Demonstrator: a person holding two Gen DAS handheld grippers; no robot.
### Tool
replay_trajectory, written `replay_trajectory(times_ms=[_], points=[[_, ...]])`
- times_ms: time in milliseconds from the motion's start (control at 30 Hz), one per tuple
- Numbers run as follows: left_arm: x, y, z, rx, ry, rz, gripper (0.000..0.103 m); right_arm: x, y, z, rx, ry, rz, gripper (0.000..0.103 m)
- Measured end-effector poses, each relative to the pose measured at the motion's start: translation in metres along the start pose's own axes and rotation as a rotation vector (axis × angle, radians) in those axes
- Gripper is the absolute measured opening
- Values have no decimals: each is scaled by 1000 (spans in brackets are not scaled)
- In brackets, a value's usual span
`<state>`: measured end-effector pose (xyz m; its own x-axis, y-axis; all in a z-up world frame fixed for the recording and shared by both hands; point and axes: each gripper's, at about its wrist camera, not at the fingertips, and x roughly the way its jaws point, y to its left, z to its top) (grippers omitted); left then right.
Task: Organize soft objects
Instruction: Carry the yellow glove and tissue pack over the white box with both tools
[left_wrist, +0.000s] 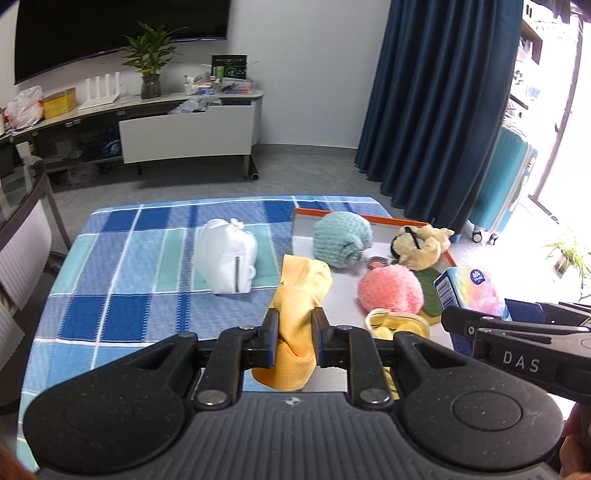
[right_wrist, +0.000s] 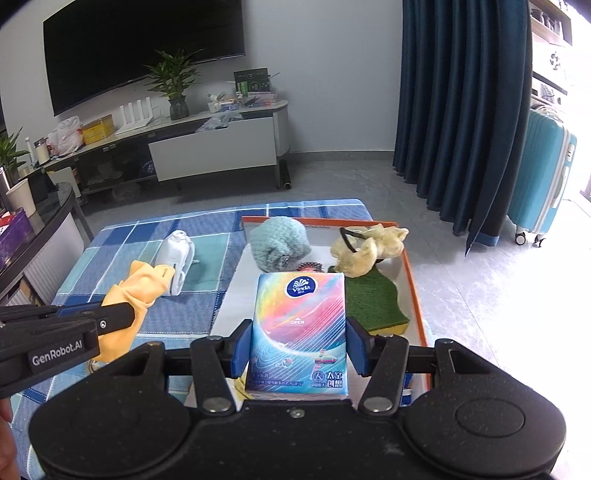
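My left gripper (left_wrist: 294, 334) pinches the cloth (left_wrist: 297, 295); my right gripper (right_wrist: 298, 349) clamps the tissue pack (right_wrist: 300, 325) over the tray (right_wrist: 413, 291). The drooping cloth could snag the pouch (left_wrist: 399, 325) beneath or slip free.

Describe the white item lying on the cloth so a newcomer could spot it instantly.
Start at the blue checked tablecloth. Left of the orange-rimmed tray, outside it, lies a white pouch with a knotted top. It alone is white and sits directly on the cloth.
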<state>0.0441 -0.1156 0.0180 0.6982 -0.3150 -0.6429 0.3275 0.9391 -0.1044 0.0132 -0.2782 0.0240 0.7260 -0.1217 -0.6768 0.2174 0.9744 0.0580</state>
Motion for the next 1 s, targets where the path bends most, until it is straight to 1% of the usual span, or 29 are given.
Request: replay_trajectory(times_ms=[533, 1000], points=[[16, -39, 14, 70, 13, -70, 21, -1, -39, 5, 65, -9, -50, 64], [33, -55, 24, 92, 22, -94, 21, 11, -55, 12, 82, -5, -63, 64]])
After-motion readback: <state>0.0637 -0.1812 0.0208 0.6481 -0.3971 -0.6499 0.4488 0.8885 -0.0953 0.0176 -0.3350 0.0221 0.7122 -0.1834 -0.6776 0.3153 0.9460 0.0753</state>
